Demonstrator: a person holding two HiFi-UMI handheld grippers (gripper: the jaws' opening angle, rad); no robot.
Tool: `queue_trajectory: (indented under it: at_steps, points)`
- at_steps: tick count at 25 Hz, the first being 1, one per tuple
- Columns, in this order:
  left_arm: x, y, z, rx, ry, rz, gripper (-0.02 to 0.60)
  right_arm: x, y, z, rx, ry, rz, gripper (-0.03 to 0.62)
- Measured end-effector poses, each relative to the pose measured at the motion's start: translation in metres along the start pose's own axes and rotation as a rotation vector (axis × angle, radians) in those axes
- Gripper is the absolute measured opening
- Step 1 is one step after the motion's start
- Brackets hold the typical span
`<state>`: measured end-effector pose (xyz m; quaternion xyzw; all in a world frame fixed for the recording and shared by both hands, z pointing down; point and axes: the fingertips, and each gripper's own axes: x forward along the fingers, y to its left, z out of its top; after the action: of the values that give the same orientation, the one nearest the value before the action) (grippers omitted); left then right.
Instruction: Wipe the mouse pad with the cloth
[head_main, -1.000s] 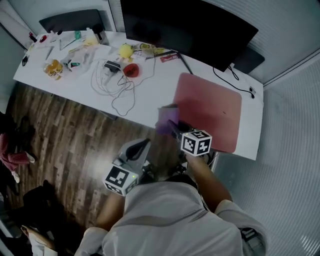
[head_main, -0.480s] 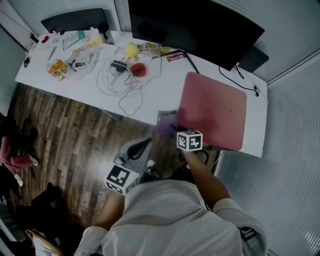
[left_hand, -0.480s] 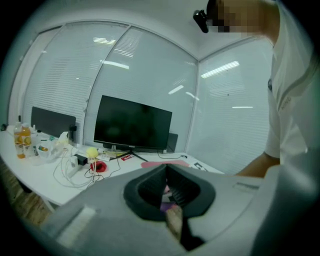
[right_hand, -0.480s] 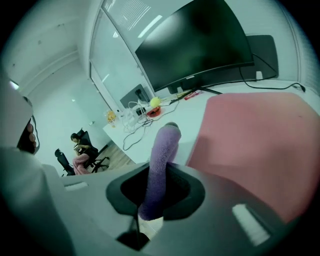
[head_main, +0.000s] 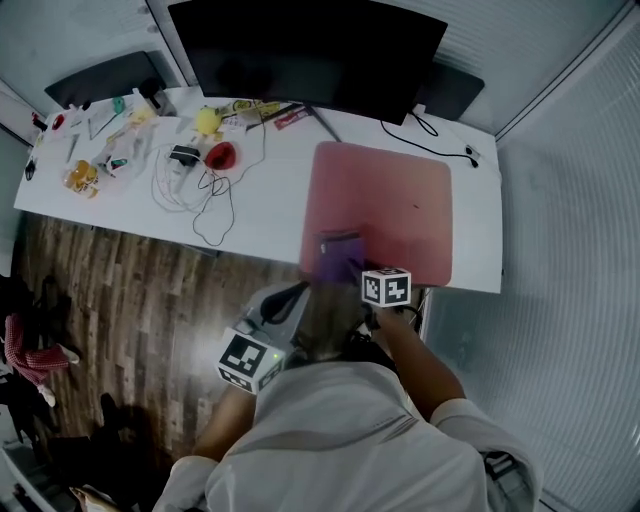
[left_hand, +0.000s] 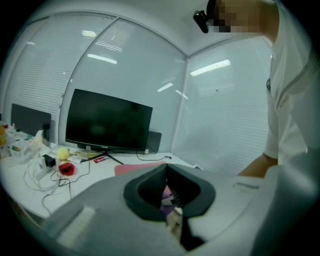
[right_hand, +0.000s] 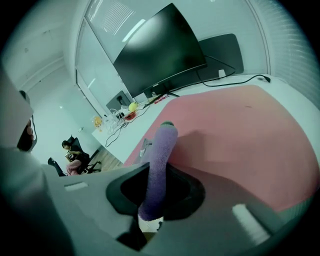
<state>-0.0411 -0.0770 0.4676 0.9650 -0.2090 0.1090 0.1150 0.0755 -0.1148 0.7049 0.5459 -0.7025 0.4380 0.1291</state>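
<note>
Clamps a purple cloth (right_hand: 162, 155) in the right gripper (right_hand: 159, 195), jaws shut tight on a low fold, leaving the rest standing up as a thick, fuzzy roll with a darker tip. Casts a soft shadow onto the mouse pad (right_hand: 250, 135) just behind. Seen from the head view, holds that cloth (head_main: 338, 254) over the near left part of the pad (head_main: 395, 195), close to its front edge, with the right gripper (head_main: 352, 268) just behind it at the edge of the white table (head_main: 478, 235). Cannot tell whether cloth and pad are actually touching.

Shows the pad as a large dull pink square with rounded corners, flat and smooth, lying on the right half of the table.

Keeps the left gripper (head_main: 285, 298) off the table, low over the wooden floor (head_main: 130, 290), near the torso. Shows its jaws (left_hand: 167, 192) closed tip to tip with nothing between them.

Beyond the pad: a wide black monitor (head_main: 300, 50), its stand leg reaching close to the far left corner. Near the far right corner, a thin black cable (head_main: 430, 150) ending in a small white plug. Well to the left, a tangle of white cords (head_main: 195, 190), a red object (head_main: 220, 155), a yellow ball (head_main: 207, 121) and scattered small clutter.
</note>
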Motion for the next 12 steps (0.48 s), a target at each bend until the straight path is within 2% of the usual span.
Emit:
queue_trajectory:
  at_steps: [12]
  points:
    - [0.100,-0.084,0.024,0.066,-0.021,-0.072,0.002,-0.114,-0.148,-0.019,0.066,-0.056,-0.135,0.054]
